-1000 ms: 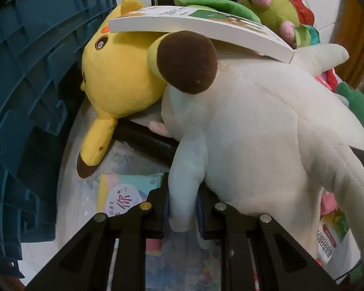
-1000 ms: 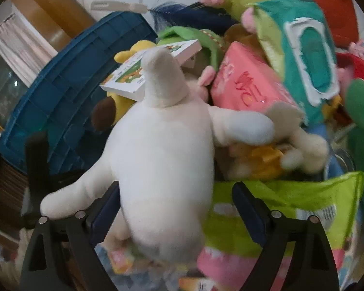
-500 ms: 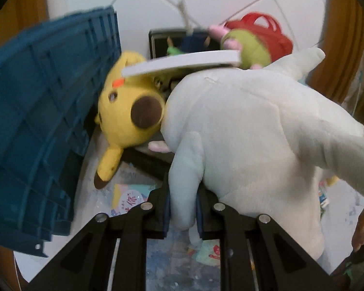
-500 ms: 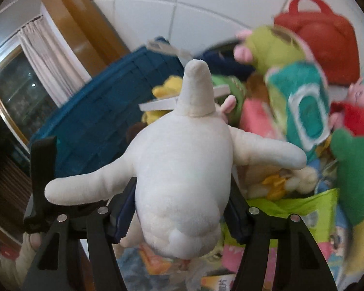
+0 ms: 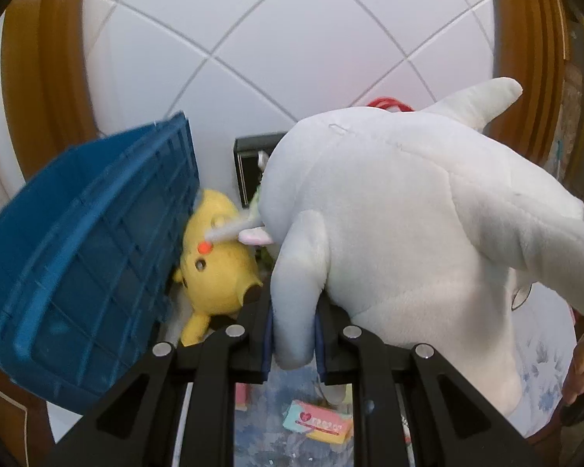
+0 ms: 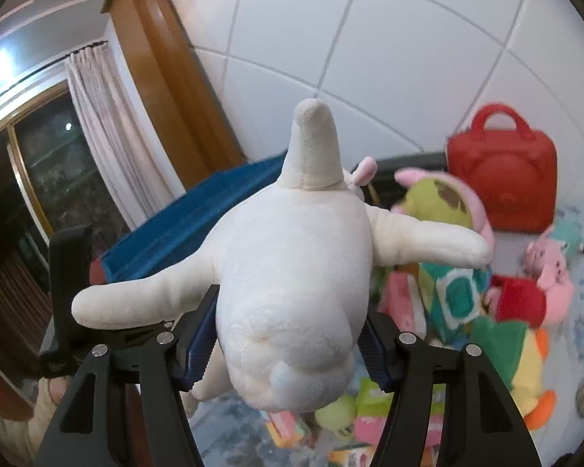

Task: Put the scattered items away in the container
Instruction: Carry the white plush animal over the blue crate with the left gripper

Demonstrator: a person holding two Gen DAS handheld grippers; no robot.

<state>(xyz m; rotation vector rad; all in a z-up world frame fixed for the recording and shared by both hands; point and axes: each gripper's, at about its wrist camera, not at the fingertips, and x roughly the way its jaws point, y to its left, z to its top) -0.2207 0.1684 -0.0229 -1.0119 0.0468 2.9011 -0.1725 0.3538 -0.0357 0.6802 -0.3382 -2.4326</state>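
A large white plush (image 5: pixel 408 233) hangs in mid-air over the toy-strewn floor, carried by both tools. The left hand-held gripper (image 5: pixel 294 334) is clenched on one of its limbs; the right hand-held gripper (image 6: pixel 288 334) clasps its rump, pads pressed into the fur on either side. The blue crate (image 5: pixel 89 241) stands to the left, just beside a yellow plush (image 5: pixel 214 272). The step in hand appears to be the carry; next, the toy likely needs swinging over the crate's rim before both grips release, minding its dangling limbs.
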